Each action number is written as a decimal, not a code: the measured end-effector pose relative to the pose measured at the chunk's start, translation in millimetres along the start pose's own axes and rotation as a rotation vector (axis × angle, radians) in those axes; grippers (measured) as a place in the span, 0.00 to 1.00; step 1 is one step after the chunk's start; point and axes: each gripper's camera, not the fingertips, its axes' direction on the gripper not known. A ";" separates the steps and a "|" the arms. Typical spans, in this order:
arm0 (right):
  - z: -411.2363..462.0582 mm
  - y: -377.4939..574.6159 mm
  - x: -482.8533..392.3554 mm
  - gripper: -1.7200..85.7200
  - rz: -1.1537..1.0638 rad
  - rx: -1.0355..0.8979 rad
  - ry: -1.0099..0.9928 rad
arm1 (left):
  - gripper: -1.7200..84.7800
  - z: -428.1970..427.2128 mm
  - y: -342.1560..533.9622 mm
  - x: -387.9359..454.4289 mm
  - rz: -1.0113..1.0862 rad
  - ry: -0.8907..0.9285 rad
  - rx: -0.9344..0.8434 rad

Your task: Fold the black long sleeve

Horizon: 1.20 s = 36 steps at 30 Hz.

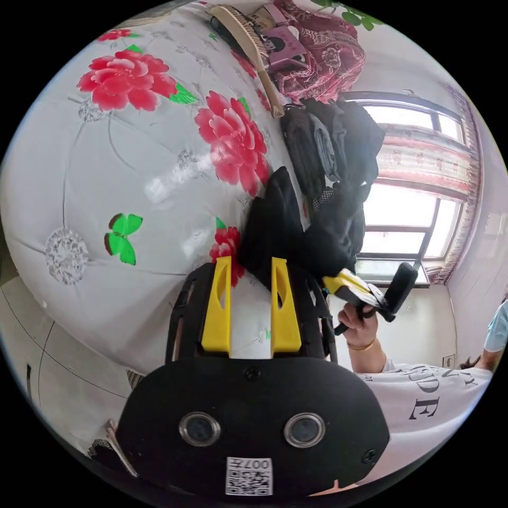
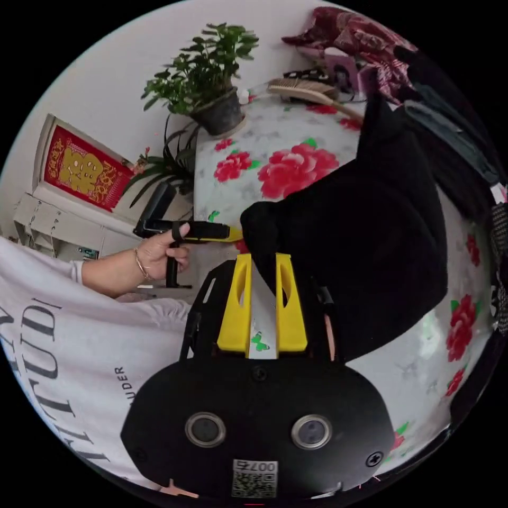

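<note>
The black long sleeve [image 2: 365, 227] lies bunched in a thick heap on the flowered tablecloth [image 2: 296, 143]. My right gripper [image 2: 262, 259] has its yellow jaws a little apart at the heap's near edge, with tablecloth showing between them. My left gripper [image 1: 251, 262] stands open over the cloth, its tips just short of the black long sleeve [image 1: 275, 222]. In the left gripper view a hand holds the right gripper [image 1: 352, 286] against the garment's other side. In the right gripper view the left gripper [image 2: 230, 233] touches the heap's rounded end.
A pile of dark clothes [image 1: 338, 143] sits beyond the garment near a window [image 1: 407, 211]. A brush [image 2: 307, 90], a pink item [image 1: 286, 45] and red patterned fabric [image 1: 328, 53] lie at the table's far end. A potted plant [image 2: 211, 74] stands by the wall. A person's white shirt [image 2: 58, 344] is close.
</note>
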 end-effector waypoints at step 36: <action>39.3 -134.6 122.6 0.10 0.284 0.028 -0.392 | 0.10 -110.2 -24.8 136.9 0.104 -0.738 0.441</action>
